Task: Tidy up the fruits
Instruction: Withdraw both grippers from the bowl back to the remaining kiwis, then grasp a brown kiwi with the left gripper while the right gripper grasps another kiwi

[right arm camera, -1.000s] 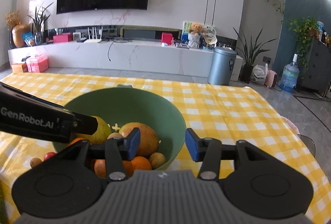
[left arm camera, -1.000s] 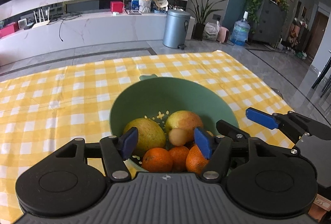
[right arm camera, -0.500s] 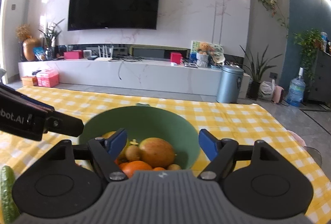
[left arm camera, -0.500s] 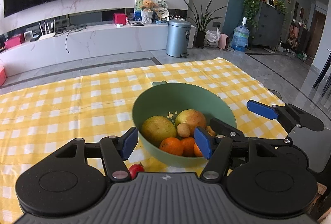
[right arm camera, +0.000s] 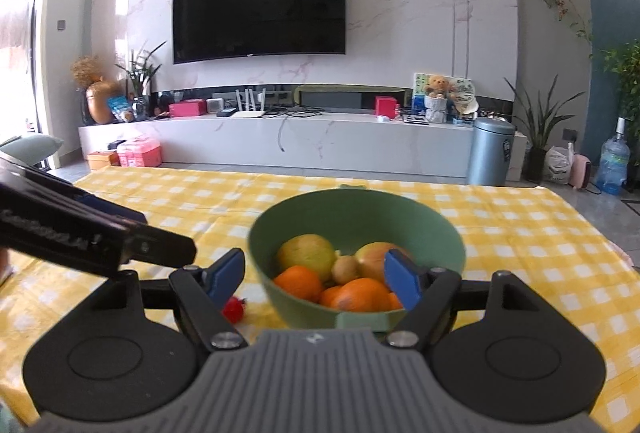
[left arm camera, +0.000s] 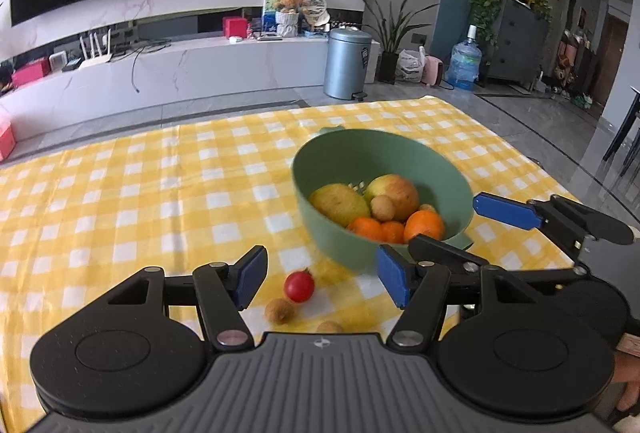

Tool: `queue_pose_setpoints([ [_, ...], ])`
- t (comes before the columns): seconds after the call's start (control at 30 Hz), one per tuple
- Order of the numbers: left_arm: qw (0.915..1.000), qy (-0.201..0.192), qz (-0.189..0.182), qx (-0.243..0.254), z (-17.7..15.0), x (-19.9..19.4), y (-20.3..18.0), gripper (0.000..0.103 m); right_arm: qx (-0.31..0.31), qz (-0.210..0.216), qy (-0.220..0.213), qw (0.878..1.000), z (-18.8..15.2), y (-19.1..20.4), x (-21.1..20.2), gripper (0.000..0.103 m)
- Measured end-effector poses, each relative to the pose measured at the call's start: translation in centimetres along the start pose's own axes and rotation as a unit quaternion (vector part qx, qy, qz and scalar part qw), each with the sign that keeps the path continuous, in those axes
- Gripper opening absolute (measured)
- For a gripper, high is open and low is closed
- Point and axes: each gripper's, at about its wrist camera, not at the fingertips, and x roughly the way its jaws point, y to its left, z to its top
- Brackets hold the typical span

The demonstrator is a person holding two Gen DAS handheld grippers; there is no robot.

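Your round green plastic bowl (left arm camera: 448, 169) of oranges and yellow-green fruit sat on the yellow checked tablecloth (left arm camera: 120, 201); a small red tomato (left arm camera: 299, 286) lay beside it. Your left gripper (left arm camera: 322, 279) and right gripper (right arm camera: 314, 275) both gaped wide, empty.
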Motion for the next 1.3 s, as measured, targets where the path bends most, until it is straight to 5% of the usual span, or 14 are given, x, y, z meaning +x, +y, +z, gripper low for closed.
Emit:
queue_pose_setpoints([
  [0.1,0.9999,-0.005,0.008,-0.012,-0.6,-0.1,1.0,0.073,-0.012,0.022,0.003,1.0,-0.3,0.8,-0.3,0.071],
  [0.4,0.9994,0.017,0.004,-0.03,-2.3,0.9,2.8,0.064,-0.051,0.049,0.026,0.997,-0.7,2.5,0.4,0.043],
  [0.53,0.9991,0.032,0.003,-0.027,-3.1,1.5,3.0,0.056,-0.073,0.08,0.067,0.992,-1.2,3.4,1.5,0.041],
  [0.73,0.9971,0.062,-0.009,-0.042,-4.4,2.9,3.5,0.046,-0.115,0.074,0.116,0.984,-2.1,5.0,3.2,0.037],
  [1.3,0.9949,0.081,-0.005,-0.06,-4.4,5.3,4.3,0.044,-0.041,0.118,0.187,0.974,-3.1,4.5,8.0,0.029],
])
